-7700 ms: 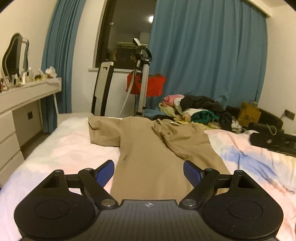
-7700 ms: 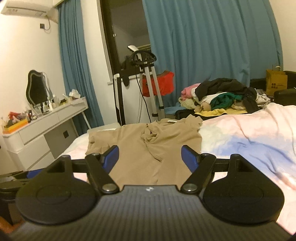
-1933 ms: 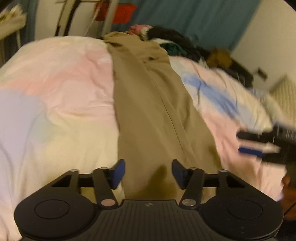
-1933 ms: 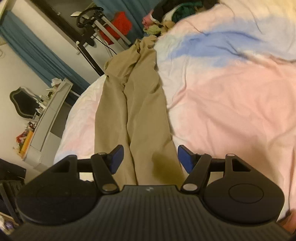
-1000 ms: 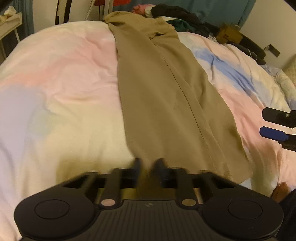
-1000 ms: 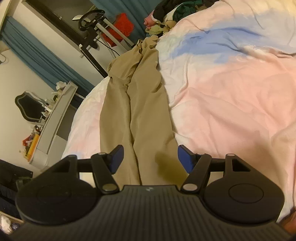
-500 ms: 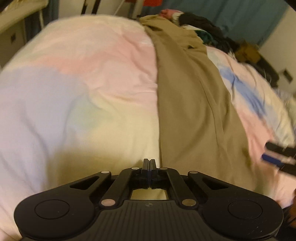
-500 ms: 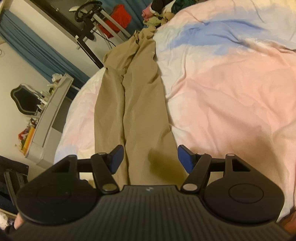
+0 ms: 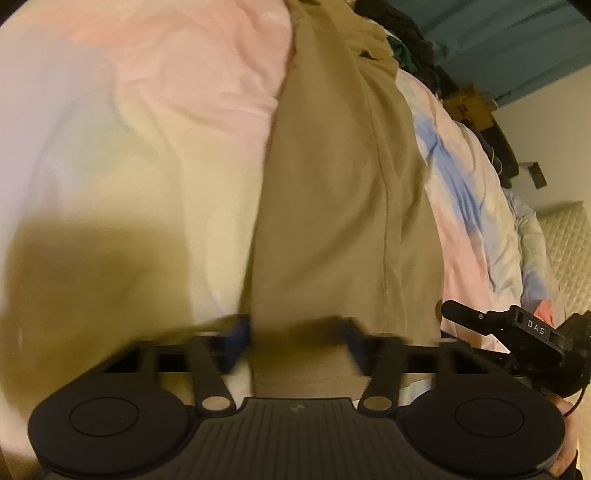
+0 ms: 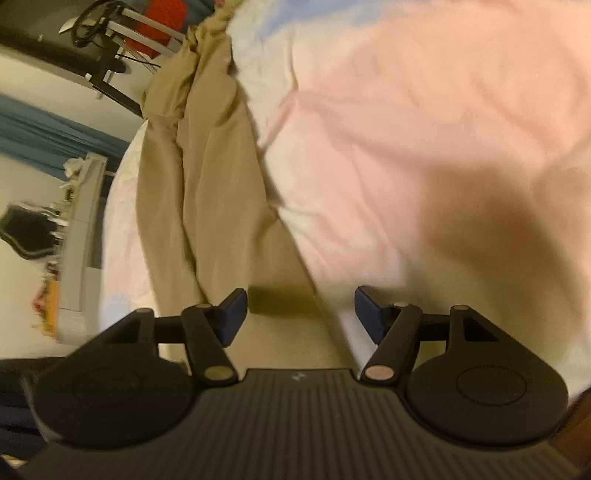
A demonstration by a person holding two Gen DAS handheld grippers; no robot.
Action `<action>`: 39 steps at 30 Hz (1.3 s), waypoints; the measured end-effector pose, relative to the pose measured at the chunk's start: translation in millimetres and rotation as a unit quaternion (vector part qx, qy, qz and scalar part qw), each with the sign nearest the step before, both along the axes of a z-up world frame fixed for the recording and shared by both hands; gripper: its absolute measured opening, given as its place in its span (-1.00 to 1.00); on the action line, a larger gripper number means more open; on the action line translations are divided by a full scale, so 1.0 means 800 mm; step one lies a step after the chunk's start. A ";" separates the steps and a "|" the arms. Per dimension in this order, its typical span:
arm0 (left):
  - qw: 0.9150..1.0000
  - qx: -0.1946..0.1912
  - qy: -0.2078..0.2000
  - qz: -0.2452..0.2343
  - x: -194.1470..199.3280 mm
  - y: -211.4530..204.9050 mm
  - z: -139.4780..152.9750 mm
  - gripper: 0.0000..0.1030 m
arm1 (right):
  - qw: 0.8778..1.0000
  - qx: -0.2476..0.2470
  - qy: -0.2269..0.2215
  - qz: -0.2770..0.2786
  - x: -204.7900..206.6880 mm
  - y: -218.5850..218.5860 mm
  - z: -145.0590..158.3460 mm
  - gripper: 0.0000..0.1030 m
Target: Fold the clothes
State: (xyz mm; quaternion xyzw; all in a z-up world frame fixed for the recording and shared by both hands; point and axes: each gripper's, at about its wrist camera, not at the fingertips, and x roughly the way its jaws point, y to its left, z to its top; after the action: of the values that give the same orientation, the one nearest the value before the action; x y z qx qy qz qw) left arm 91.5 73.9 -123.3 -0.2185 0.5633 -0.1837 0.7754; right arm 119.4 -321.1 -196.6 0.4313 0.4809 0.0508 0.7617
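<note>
A long tan garment (image 9: pixel 343 192) lies stretched lengthwise on the pastel bedspread (image 9: pixel 147 122), folded into a narrow strip. My left gripper (image 9: pixel 295 339) is open low over the garment's near left edge, its fingers blurred. My right gripper (image 10: pixel 299 314) is open over the garment's near right edge (image 10: pixel 221 206), straddling the border with the pink bedspread (image 10: pixel 424 129). The right gripper also shows in the left wrist view (image 9: pixel 517 339) at the lower right.
A pile of dark and green clothes (image 9: pixel 402 40) lies at the far end of the bed. A white dresser with a mirror (image 10: pixel 70 229) stands to the left. A black and white stand with a red cloth (image 10: pixel 129 33) is beyond the bed.
My left gripper has opened from shut and dropped closer to the garment's near edge. My right gripper has moved lower and nearer to the garment's right edge, staying open.
</note>
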 end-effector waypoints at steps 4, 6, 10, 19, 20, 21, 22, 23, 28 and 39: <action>0.999 -0.041 -0.014 0.019 -0.011 0.017 0.006 -0.92 | 0.999 0.051 0.001 0.012 -0.007 0.002 -0.004 0.30; 0.997 -0.061 -0.024 0.030 -0.019 0.025 0.012 -0.93 | 0.999 0.040 0.005 0.006 -0.013 0.003 -0.002 0.30; 0.995 -0.076 -0.014 0.056 -0.021 0.039 0.010 -0.94 | 1.000 0.002 0.018 -0.005 -0.016 0.007 -0.001 0.27; 0.997 -0.061 0.040 0.031 0.004 0.023 -0.014 -0.07 | 0.997 -0.015 0.026 0.066 -0.014 0.026 0.000 0.28; 0.997 -0.058 0.038 0.024 0.004 0.020 -0.014 -0.12 | 0.996 -0.035 0.021 0.079 -0.015 0.032 0.005 0.17; 0.998 -0.052 0.036 0.023 0.004 0.018 -0.013 -0.38 | 0.994 -0.058 0.015 0.097 -0.017 0.040 0.010 0.10; 0.998 -0.049 0.035 0.027 0.003 0.019 -0.011 -0.66 | 0.990 -0.082 0.010 0.114 -0.018 0.048 0.016 -0.10; 0.998 -0.050 0.033 0.034 0.002 0.021 -0.010 -0.90 | 0.986 -0.106 0.004 0.131 -0.020 0.057 0.022 -0.48; 0.996 -0.080 0.008 0.042 -0.003 0.028 0.013 -0.94 | 0.980 -0.131 -0.044 0.145 -0.029 0.066 0.062 -0.74; 0.974 -0.141 -0.151 0.088 -0.049 0.073 0.160 -0.97 | 0.971 -0.052 -0.221 0.073 -0.064 0.027 0.217 -0.76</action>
State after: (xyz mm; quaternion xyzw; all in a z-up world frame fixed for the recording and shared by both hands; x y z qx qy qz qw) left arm 52.4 132.5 5.1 -0.3441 0.3867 -0.2233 0.8260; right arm 67.9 -299.3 -22.9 0.3332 0.3326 0.1753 0.8646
